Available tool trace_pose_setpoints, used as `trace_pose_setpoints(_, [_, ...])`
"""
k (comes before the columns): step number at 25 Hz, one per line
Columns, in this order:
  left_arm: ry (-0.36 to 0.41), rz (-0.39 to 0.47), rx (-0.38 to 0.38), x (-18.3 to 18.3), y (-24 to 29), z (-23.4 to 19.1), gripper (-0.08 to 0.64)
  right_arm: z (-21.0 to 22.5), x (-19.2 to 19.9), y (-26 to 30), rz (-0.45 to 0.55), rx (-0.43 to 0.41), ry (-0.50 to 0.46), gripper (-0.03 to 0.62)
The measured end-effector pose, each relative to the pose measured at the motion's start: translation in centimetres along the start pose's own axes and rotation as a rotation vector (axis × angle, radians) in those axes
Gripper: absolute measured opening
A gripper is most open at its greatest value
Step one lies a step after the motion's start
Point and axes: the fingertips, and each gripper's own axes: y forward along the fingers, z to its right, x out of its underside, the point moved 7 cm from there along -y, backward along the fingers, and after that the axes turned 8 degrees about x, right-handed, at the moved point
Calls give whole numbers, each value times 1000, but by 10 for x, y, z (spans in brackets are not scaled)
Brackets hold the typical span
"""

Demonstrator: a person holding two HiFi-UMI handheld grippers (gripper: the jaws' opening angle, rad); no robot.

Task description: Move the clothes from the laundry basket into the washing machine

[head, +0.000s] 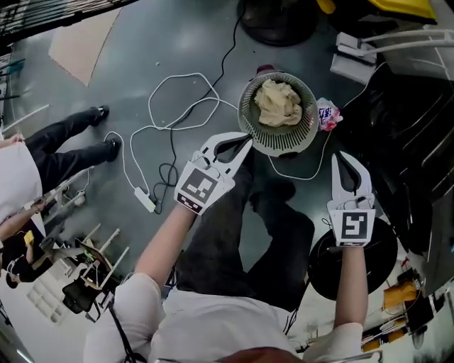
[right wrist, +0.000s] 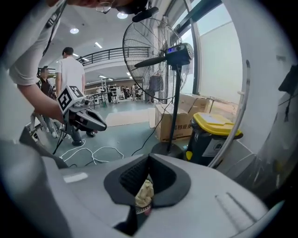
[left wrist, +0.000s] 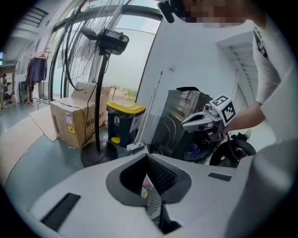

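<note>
A round ribbed laundry basket [head: 294, 138] stands on the grey floor with a cream bundle of clothes [head: 278, 101] in it. My left gripper [head: 247, 140] hovers at the basket's near left rim, jaws shut and empty. To the right of the basket, my right gripper [head: 340, 157] is also shut with nothing held. In the right gripper view the cream clothes [right wrist: 145, 191] show below the closed jaws of the right gripper [right wrist: 149, 158]. In the left gripper view, ribbed basket wall [left wrist: 152, 200] shows under the left gripper [left wrist: 149, 157]. A dark machine [left wrist: 179, 116] stands behind.
White cables [head: 177, 106] and a power strip [head: 145, 200] lie left of the basket. A pink-white packet [head: 328, 113] sits by its right rim. A standing fan's base [head: 277, 21], a yellow-lidded bin [left wrist: 125, 121], a cardboard box [left wrist: 74, 121] and a bystander [head: 64, 135] are around.
</note>
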Motion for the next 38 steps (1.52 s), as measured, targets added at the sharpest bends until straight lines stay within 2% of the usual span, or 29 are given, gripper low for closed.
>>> trace_pose_setpoints(4, [12,-5,0,28,18,-29,6,-5,10,55,40,-38,-18,11])
trace_pose_setpoints(10, [58,0,19,68,47,-68,6,-23,34,131,59,-150,-123,11])
trace_pose_setpoints(13, [98,3,55,85,69,-89,6,-32,59,166,17,-214,-182,11])
trace_pose_setpoints(16, [133,-5,69,110,93,-106,6,-40,94,202,-1,-285,-193,11])
trace_pose_setpoints(20, [165,-12,74,146,121,-123,6,-49,137,242,-13,-307,-177,11])
trace_pose_setpoints(24, [145,46,75,166,132,-141,6,-61,158,267,-20,-336,-241,11])
trace_pose_setpoints(30, [158,80,73,182,136,-148,6,-77,181,291,-51,-368,-309,28])
trace_pose_setpoints(34, [170,91,45,188,129,-147,6,-90,202,309,-120,-416,-353,103])
trace_pose_setpoints(38, [151,130,49,196,132,-145,6,-105,224,335,-185,-440,-392,257])
